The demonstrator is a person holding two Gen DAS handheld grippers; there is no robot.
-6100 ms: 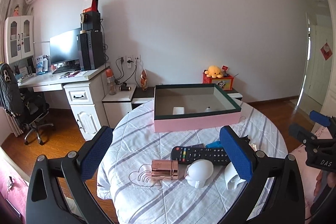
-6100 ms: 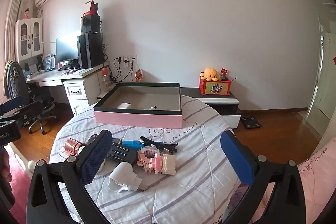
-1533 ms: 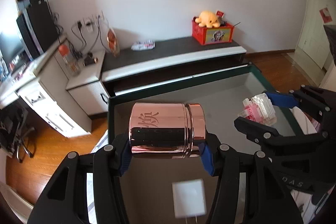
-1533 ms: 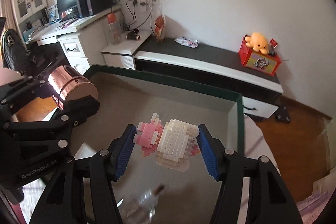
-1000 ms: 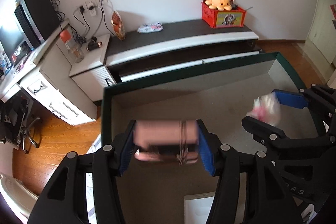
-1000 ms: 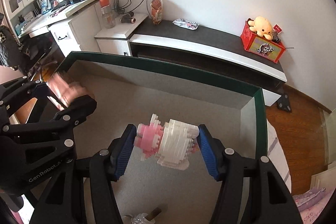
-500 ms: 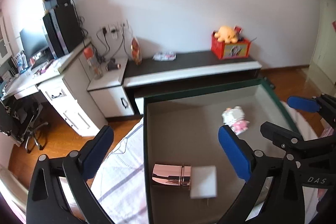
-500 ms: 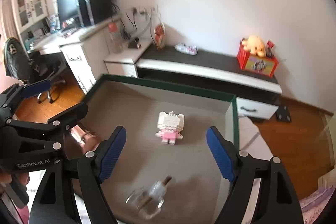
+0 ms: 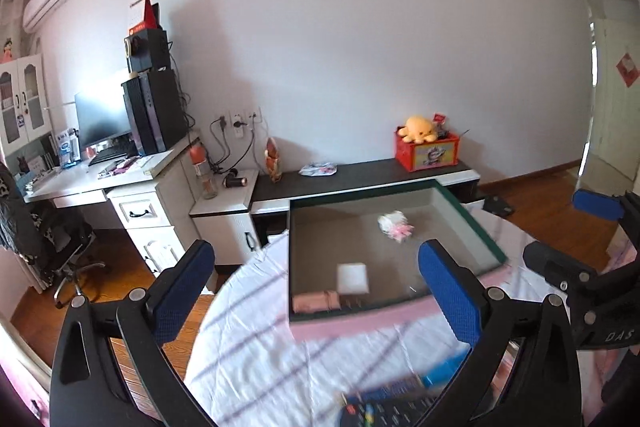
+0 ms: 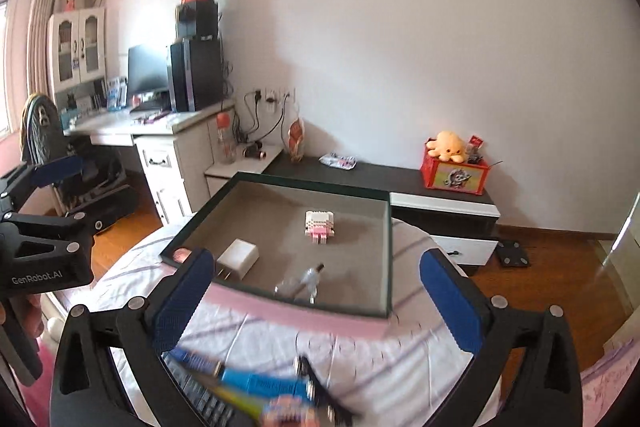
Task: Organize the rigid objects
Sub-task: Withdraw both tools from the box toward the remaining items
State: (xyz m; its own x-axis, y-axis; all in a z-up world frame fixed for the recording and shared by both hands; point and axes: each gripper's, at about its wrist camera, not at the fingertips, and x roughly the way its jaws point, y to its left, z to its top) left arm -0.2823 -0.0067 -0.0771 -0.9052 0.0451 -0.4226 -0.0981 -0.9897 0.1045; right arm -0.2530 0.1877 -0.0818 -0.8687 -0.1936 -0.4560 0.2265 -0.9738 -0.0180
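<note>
Both releases are done: the shiny rose-gold metal canister (image 9: 316,301) and pink-and-white brick figure (image 10: 319,225) now lie inside the pink-walled box (image 10: 312,313). The left hand-held gripper (image 9: 316,291) is wide open and empty; the right hand-held gripper (image 10: 316,297) is opening, nothing between its jaws. The black remote control (image 9: 384,413) remains on the table.

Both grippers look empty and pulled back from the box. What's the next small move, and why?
Probably bring the left gripper down toward the remote control on the cloth near it. Both grippers are open with nothing between the fingers; the right gripper's jaws are just finishing opening. The block figure, white charger and copper tin already lie inside the pink box, while the remote is outside it.
</note>
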